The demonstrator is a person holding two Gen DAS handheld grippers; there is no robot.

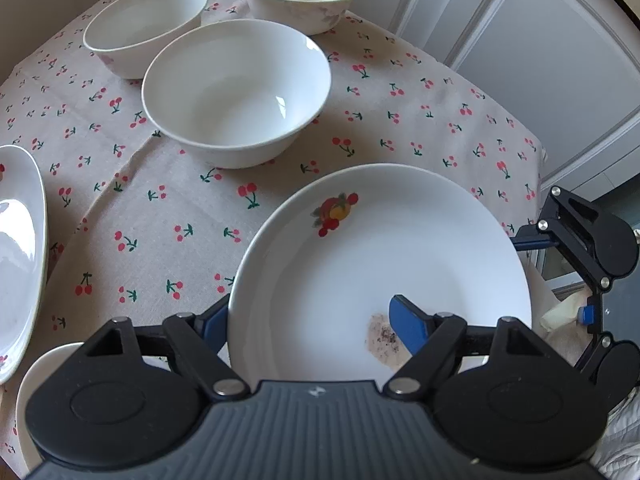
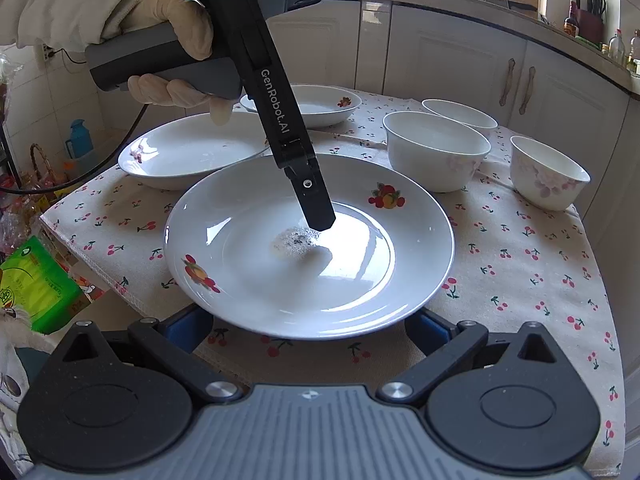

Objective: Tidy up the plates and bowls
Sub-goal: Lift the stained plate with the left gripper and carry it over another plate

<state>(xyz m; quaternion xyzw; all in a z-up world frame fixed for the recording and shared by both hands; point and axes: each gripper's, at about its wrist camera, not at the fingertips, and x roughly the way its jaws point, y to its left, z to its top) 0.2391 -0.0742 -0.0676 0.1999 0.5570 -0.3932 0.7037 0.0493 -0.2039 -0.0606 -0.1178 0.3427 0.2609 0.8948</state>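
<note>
My left claw (image 1: 312, 316) stood partly open astride the plate's (image 2: 248, 280) far rim, one finger (image 2: 316, 204) down inside by the stain (image 2: 294, 242), the other outside; I could not tell whether they pinched it. My right claw (image 2: 310, 328) gaped wide at the plate's near rim, holding nothing. The plate sat at the near edge of the cherry cloth (image 2: 520, 264), bowls (image 1: 236, 92) beyond.

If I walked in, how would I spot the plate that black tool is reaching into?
On the cherry-print tablecloth, look at the near edge. The plate there has fruit pictures on its rim and, unlike the other plates, a dark speckled smudge in its middle.
</note>
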